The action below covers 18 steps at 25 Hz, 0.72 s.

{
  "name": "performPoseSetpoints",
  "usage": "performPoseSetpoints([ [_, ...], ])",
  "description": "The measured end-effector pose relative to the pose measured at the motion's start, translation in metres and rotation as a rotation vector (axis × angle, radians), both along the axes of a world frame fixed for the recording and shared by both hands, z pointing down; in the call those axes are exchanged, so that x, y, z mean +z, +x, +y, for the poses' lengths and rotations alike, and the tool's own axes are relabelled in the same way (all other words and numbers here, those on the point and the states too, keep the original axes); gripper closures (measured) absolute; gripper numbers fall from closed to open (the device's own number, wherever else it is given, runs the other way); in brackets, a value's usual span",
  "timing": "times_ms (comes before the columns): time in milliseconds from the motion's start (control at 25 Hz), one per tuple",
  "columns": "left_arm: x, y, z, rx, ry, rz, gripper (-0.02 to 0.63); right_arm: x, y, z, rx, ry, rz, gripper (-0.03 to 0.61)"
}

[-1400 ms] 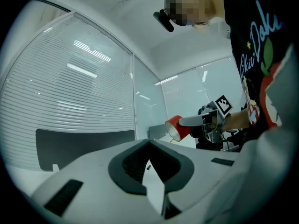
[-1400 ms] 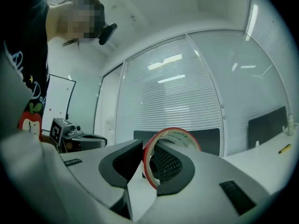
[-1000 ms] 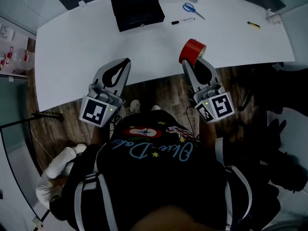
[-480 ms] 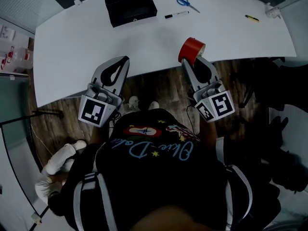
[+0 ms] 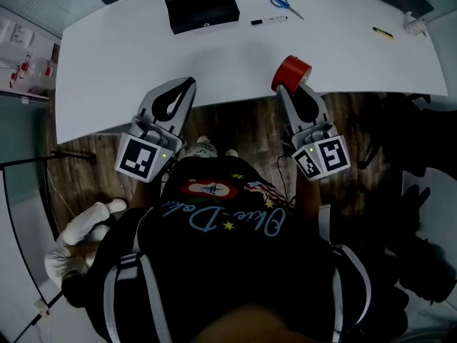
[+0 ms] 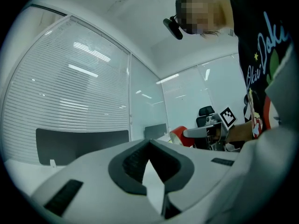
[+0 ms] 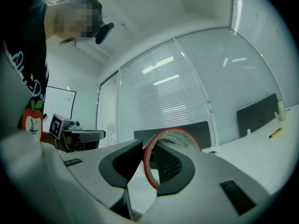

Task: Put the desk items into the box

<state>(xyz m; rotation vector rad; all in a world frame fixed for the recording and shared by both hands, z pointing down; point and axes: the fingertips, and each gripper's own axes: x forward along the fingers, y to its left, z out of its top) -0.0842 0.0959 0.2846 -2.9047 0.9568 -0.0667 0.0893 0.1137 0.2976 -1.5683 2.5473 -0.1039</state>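
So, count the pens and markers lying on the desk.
2: a black marker beside the scissors, right of the box; a yellow pen near the desk's right end. More may lie out of view.

My left tool (image 6: 149, 142) fills the foreground, its jaws meeting at the tips with nothing between them. A sliver of white desk (image 6: 152, 181) shows through the gap below the tips. Beyond it on the right, my right tool (image 6: 187, 133) reaches in level, with a red roll of tape (image 6: 177, 136) at its tip. Blinds (image 6: 79, 101) cover the left side, above a dark panel (image 6: 81, 144).
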Motion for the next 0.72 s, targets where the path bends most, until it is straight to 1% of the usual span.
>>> performPoseSetpoints([
  [80, 0.000, -0.003, -0.001, -0.008, 0.007, -0.019, 0.614, 0.000, -0.001, -0.003, -0.002, 0.004, -0.009, 0.492],
  [240, 0.005, -0.010, -0.011, -0.032, -0.016, -0.016, 0.614, 0.001, -0.007, -0.012, -0.022, 0.006, -0.006, 0.492],
  [520, 0.002, 0.005, -0.040, -0.007, 0.010, 0.020, 0.614, -0.003, 0.002, -0.038, -0.011, 0.013, 0.012, 0.492],
  [720, 0.000, 0.005, -0.070, -0.021, 0.010, 0.048, 0.614, -0.011, 0.004, -0.067, -0.018, 0.022, 0.036, 0.492],
])
